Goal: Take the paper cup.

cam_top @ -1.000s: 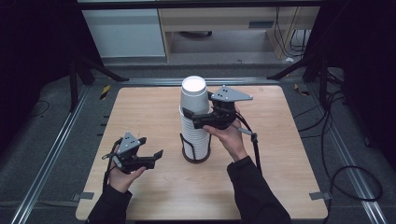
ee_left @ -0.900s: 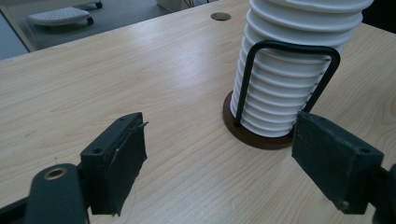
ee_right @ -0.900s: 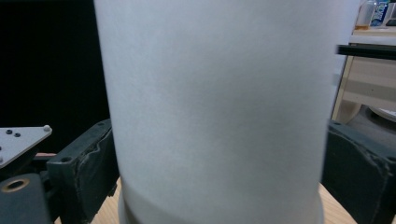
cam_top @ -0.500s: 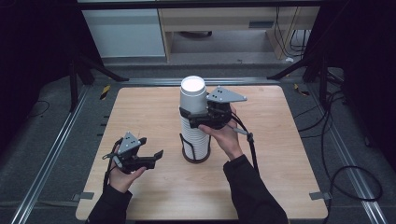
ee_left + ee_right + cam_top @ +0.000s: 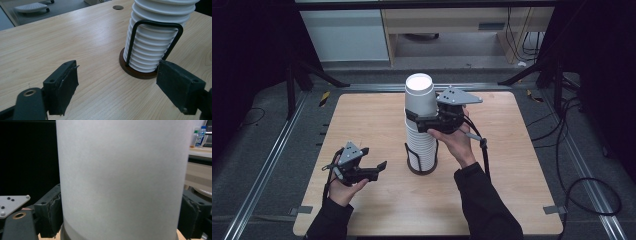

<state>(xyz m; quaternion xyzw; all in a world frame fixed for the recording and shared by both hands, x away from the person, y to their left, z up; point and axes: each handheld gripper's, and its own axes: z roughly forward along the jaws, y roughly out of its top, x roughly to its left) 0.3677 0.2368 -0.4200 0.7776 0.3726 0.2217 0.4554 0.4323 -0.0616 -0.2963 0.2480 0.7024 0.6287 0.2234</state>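
Top cup [image 5: 420, 96] between the right tongs' [image 5: 418, 120] jaws.

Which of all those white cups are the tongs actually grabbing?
The top cup, upside down and standing proud of the stack. The right tongs grip its lower edge; the cups beneath sit nested in the wire holder, untouched.

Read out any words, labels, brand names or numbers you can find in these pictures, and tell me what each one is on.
No text can be read.
The stack of white paper cups: plain, no print.
The small plastic bottles at the far right in the right gripper view: labels too small and blurred to read.
The yellow-and-black striped tape on the floor: a marking, no letters.
The light wooden table: bare.
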